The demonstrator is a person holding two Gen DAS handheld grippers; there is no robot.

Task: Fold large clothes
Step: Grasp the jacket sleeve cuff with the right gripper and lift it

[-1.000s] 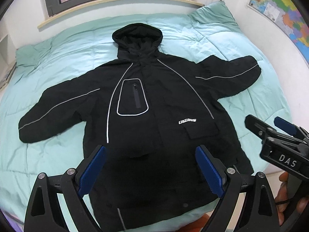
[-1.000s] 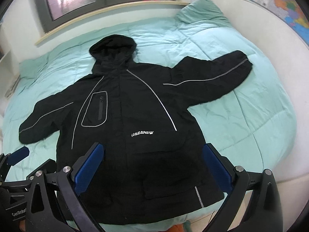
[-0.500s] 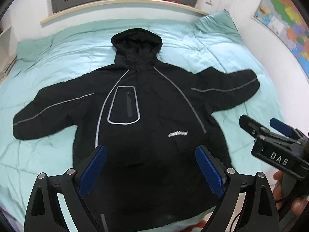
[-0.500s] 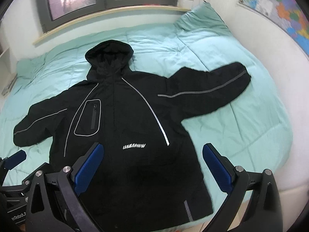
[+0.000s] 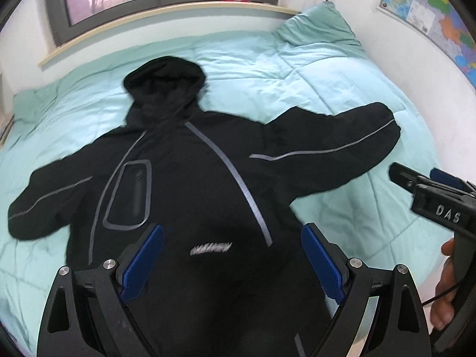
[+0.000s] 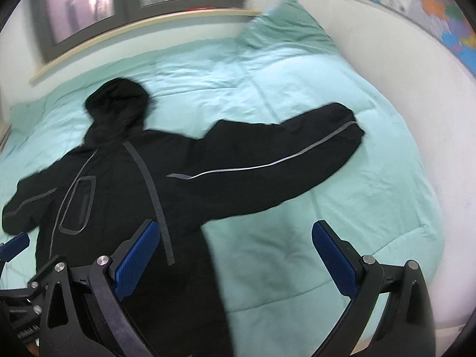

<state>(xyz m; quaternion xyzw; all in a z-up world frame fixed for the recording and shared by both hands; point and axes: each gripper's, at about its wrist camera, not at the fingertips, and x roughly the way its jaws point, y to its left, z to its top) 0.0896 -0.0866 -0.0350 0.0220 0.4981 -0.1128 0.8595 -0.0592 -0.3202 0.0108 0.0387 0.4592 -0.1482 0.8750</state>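
Meanwhile we swung both tools rightward and nearer over a second; jacket shifted left in views, right sleeve now ahead of right tool. Judged: approach toward sleeve for first fold. Left tool hung over chest, jaws wide, empty; right tool likewise wide, empty. Jacket lay flat, face up, sleeves spread, on bed. Black padded shell, grey piping, limp hood; quilt soft, quilted, teal.
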